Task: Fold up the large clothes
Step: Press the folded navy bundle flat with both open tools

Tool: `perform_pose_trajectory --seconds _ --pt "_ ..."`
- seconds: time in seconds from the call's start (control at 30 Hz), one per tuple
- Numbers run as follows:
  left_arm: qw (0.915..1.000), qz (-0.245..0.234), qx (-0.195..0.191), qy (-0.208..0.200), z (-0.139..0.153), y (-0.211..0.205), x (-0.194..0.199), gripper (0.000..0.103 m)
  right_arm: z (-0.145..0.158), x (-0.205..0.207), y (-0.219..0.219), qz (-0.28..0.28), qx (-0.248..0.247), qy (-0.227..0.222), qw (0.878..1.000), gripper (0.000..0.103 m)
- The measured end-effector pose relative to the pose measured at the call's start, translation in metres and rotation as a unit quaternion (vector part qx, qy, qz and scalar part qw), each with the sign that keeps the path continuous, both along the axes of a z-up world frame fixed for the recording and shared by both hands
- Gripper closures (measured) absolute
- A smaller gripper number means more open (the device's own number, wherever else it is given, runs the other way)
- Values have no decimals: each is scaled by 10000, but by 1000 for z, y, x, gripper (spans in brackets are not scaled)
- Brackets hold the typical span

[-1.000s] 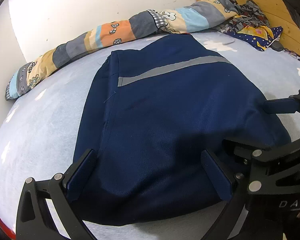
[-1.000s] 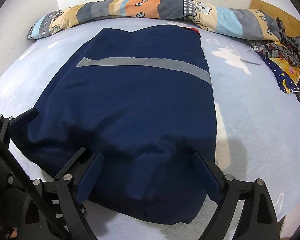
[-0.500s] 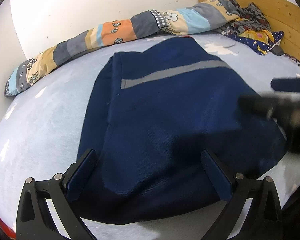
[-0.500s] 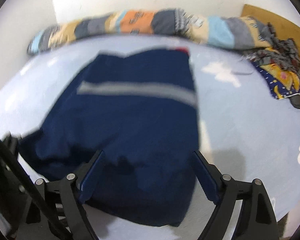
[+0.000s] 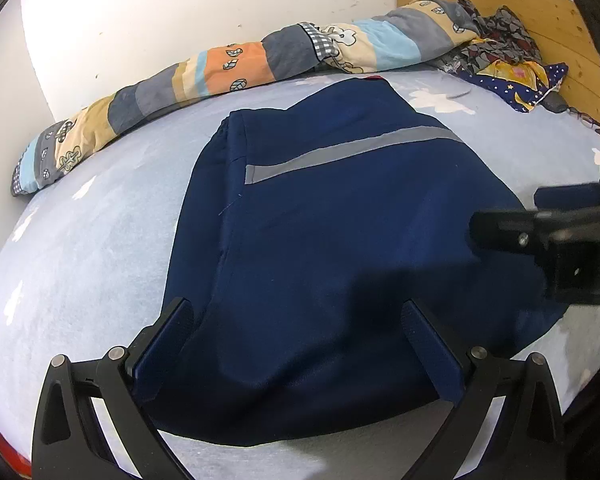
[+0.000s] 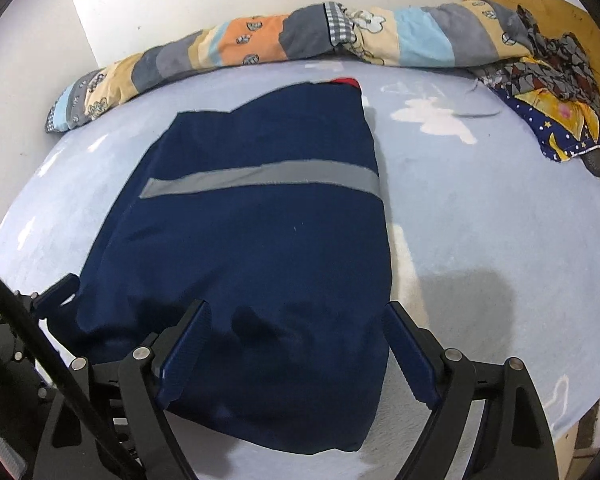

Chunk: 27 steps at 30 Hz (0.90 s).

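A large navy garment (image 5: 340, 240) (image 6: 260, 248) with a grey reflective stripe lies folded and flat on the pale blue bed. My left gripper (image 5: 296, 324) hovers open over its near edge, the cloth visible between the spread fingers but not pinched. My right gripper (image 6: 296, 332) is likewise open above the garment's near right corner, holding nothing. In the left wrist view the right gripper's body (image 5: 556, 240) reaches in from the right edge. In the right wrist view part of the left gripper (image 6: 56, 288) shows at the lower left.
A rolled patchwork quilt (image 5: 220, 72) (image 6: 300, 40) lies along the white wall at the back. A heap of patterned clothes (image 5: 508, 64) (image 6: 556, 96) sits at the back right against a wooden headboard (image 5: 540, 16). Bare bedsheet (image 6: 480, 220) spreads right of the garment.
The right gripper has lifted away from the garment and rolled slightly; in the left wrist view it now sits higher at the right edge. The left gripper has stayed put.
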<state>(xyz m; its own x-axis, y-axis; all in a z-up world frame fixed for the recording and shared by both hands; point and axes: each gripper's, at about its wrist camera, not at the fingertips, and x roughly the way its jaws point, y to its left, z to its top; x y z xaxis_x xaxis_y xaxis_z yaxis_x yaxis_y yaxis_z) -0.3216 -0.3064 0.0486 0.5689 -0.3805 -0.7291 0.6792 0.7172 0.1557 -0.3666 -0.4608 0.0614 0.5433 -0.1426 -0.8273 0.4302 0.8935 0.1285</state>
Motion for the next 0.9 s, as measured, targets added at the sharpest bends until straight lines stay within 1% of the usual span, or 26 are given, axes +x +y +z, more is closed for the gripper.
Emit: perform_pose_trajectory --seconds 0.07,0.17,0.4,0.63,0.9 --pt "10000 3 2 9 0 0 0 0 -4 0 0 5 81 60 9999 12" --pt "10000 -2 -33 -12 1 0 0 0 -2 -2 0 -14 84 5 10000 12" --pt "9999 32 -127 -94 7 2 -1 0 15 -6 1 -66 -271 -211 9994 12" --pt "9987 247 -347 -269 24 9 0 0 26 -11 -4 -217 -381 -392 9983 12" --pt "9972 473 -538 -201 36 16 6 0 27 -12 -5 -265 -367 -420 9981 12"
